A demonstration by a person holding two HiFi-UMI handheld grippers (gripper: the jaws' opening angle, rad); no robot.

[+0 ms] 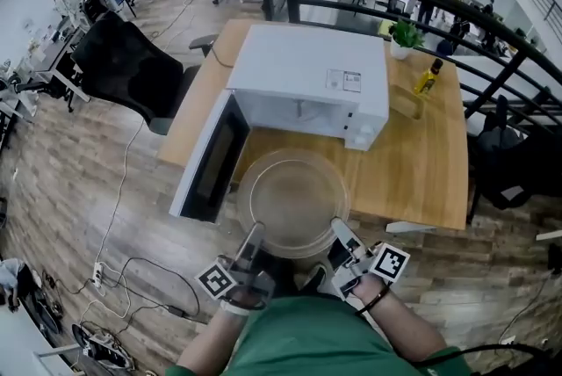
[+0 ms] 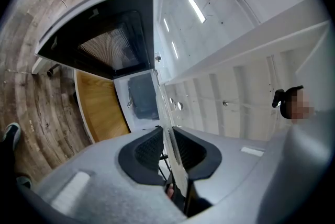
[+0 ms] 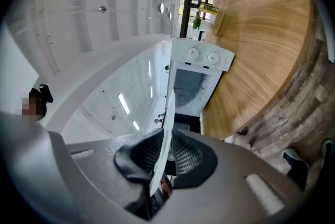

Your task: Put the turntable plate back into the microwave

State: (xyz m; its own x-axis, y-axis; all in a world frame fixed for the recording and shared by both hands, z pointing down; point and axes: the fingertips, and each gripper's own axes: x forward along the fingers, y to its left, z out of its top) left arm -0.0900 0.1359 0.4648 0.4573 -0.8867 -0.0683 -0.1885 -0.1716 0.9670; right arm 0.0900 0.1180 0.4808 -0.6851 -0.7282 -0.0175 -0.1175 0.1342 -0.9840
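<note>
A round clear glass turntable plate [image 1: 294, 200] hangs level in front of the white microwave [image 1: 307, 80], whose door [image 1: 209, 162] stands swung open to the left. My left gripper [image 1: 253, 235] is shut on the plate's near left rim and my right gripper [image 1: 339, 234] is shut on its near right rim. In the left gripper view the plate's edge [image 2: 168, 129] runs up between the black pads, with the open door [image 2: 110, 34] ahead. In the right gripper view the plate's edge [image 3: 167, 118] is pinched the same way, and the microwave's cavity [image 3: 187, 87] and control knobs show beyond.
The microwave sits on a wooden table [image 1: 421, 163]. A yellow bottle [image 1: 428, 77], a small potted plant [image 1: 404, 36] and a glass stand at the table's far right. A black office chair [image 1: 132, 71] stands left of the table. Cables trail over the wood floor [image 1: 114, 278].
</note>
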